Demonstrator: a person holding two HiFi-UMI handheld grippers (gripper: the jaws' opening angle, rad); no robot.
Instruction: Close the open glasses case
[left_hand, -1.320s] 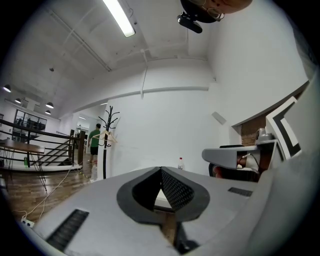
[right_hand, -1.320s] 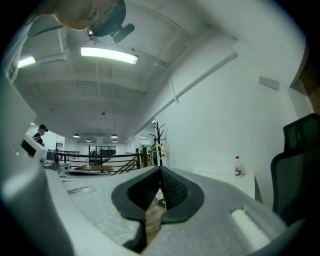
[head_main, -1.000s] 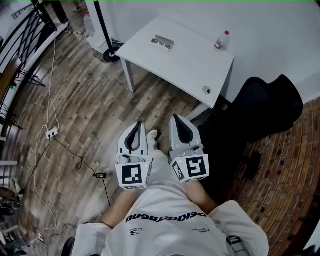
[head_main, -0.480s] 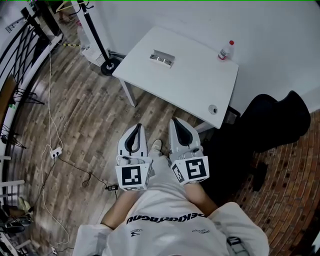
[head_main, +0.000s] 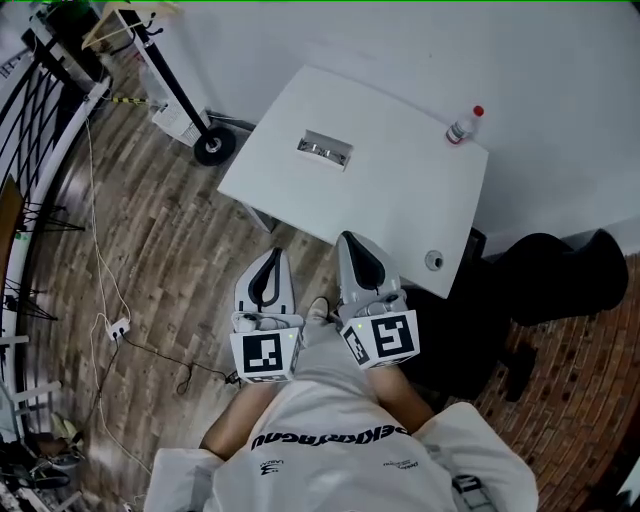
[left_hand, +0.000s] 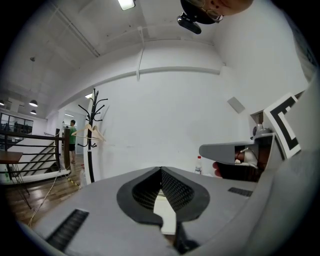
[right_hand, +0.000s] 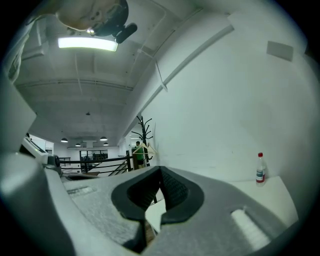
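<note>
The open glasses case (head_main: 324, 150) lies on the far half of the white table (head_main: 390, 190), a grey tray-like shape with its inside facing up. Both grippers are held close to my body, well short of the case. In the head view my left gripper (head_main: 276, 251) hangs over the wooden floor, and my right gripper (head_main: 348, 237) has its tip just at the table's near edge. Each one is shut with nothing held, the jaws meeting at the tips in the left gripper view (left_hand: 161, 170) and in the right gripper view (right_hand: 160, 170).
A small bottle with a red cap (head_main: 465, 126) stands at the table's far right corner, and a small round object (head_main: 433, 260) sits near its front right corner. A coat stand (head_main: 213, 147) is left of the table, a black chair (head_main: 560, 275) to the right. Cables (head_main: 118, 326) trail over the floor.
The person has stepped toward the table, so it now lies nearer the grippers. The right gripper's tip now reaches its near edge. Both grippers stay shut.
</note>
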